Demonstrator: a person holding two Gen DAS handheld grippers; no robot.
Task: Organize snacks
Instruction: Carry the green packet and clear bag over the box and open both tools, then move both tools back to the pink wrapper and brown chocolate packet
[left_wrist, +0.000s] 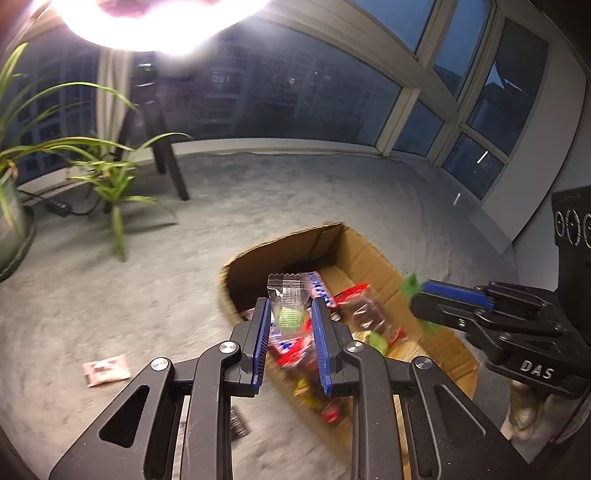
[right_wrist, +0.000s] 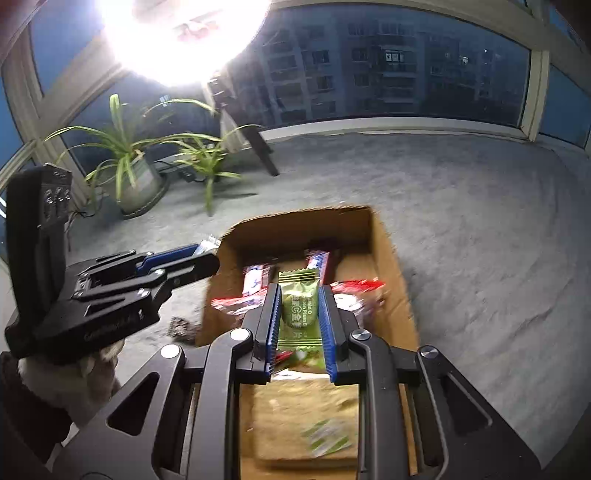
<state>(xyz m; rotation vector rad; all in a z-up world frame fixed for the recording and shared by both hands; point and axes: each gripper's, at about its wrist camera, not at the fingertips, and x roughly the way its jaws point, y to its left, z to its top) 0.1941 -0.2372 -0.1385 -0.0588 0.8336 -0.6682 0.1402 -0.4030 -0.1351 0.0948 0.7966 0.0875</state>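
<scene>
Left wrist view: the left hand-held gripper (left_wrist: 290, 321) is clamped on a small clear plastic sachet with a serrated top and a green sweet inside (left_wrist: 286, 301), holding it upright between the blue ribbed pads, just above the near left corner of the open brown cardboard box (left_wrist: 373, 258). The box stands on the grey carpet floor (left_wrist: 332, 192) and holds a blurred heap of snack packets, among them red-and-white wrapped bars (left_wrist: 321, 290) and a dark brownish packet (left_wrist: 371, 312). A pale pink flat packet (left_wrist: 106, 369) lies on the carpet left of the box, well apart from it. The right hand-held gripper (left_wrist: 417, 295) comes in from the right edge over the box's right wall with something green pinched at its tip.

Right wrist view: the right hand-held gripper (right_wrist: 299, 317) is closed on a green foil candy wrapper with printed lettering (right_wrist: 298, 306), held over the box interior (right_wrist: 384, 240). Beneath it sits a blurred tan packet with a green-and-white label (right_wrist: 306, 417). A potted green plant with long leaves (right_wrist: 125, 155) stands near the window (right_wrist: 388, 66) at the far left of the carpet.
</scene>
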